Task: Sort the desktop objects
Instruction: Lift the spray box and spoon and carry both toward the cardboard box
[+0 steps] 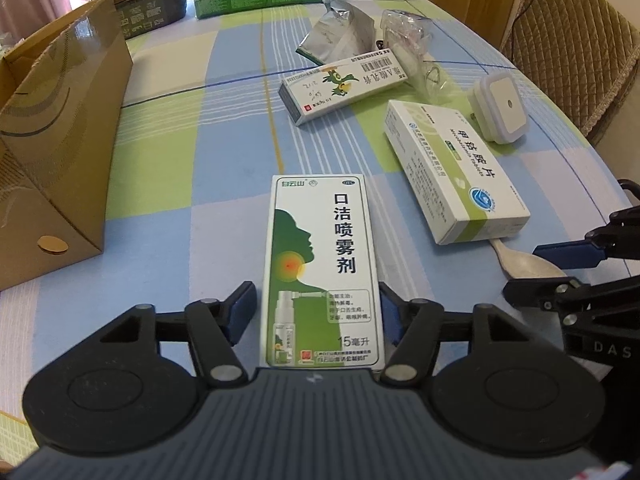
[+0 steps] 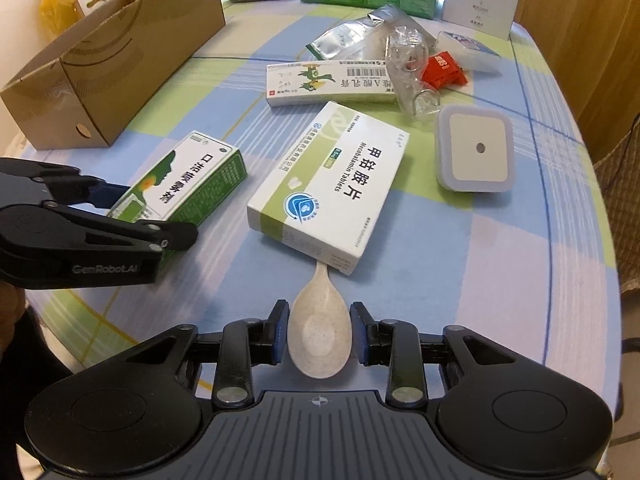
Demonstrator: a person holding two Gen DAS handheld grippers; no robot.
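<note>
Nearest on the left: brackets the near end of the spray box with the left gripper, one pad along each long edge. Cannot tell whether truly clamped or only closing in, since contact looks certain on the right pad alone. Finds that box flat on the checked worktop, pointing straight away.

Nearest on the right: flanks the bowl of the pale spoon with the right gripper, pads right at both rims. Again cannot tell whether squeezed or merely beside. Shows the spoon's handle tucked under the corner of the tablet box.

Looks like the pick-up step, two items at once, nothing lifted yet.

Next, judging from this: firm both grips, then draw the spoon back and out before raising, or risk dragging the tablet box along.

Further out: night light just beside the tablet box, then the ointment box, a clear wrapper, a red sachet and a foil pouch.

Far left: an open cardboard box, probably the destination for the medicines.
</note>
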